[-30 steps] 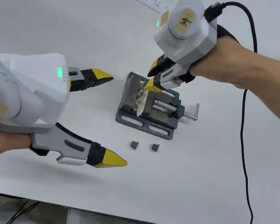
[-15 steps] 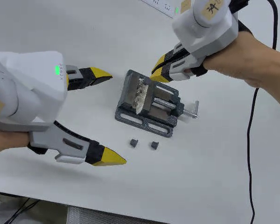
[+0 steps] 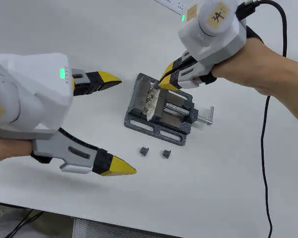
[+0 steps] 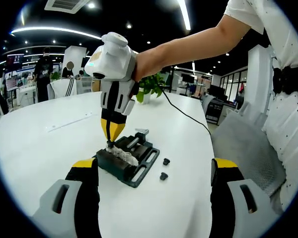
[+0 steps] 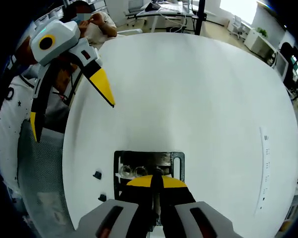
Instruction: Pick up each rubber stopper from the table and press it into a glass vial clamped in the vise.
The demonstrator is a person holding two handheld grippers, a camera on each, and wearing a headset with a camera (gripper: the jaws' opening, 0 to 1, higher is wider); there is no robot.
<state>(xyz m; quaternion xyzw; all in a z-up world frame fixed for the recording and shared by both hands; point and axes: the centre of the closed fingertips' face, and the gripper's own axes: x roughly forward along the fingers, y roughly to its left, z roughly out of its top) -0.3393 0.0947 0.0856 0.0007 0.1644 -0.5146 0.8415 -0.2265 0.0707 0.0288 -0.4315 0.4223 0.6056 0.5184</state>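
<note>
Head view: the right gripper [image 3: 163, 84] has its jaws clenched together, tips just over the vials [image 3: 150, 101] clamped in the vise [image 3: 164, 116]. One second ago the tips were at the vial mouths. Half a second ago they stood a little clear, toward the far edge of the table [image 3: 228, 188]. Now they are back at the vials, though part of that shift may be camera motion. Whether anything is nipped between the tips is too small to tell. The left gripper [image 3: 127, 125] is released, jaws spread wide, grasping nothing. It hovers over the table to the left of the vise, as in both earlier pictures. Two stoppers [image 3: 144, 151] lie loose on the table just beside the vise base, on the side toward the near edge, close together but not touching; their position is unchanged. The step in hand appears to be a seating press on a vial, and the lift and return suggests a realignment or a second press. Both loose stoppers are not yet picked up, so the task is unfinished.
</note>
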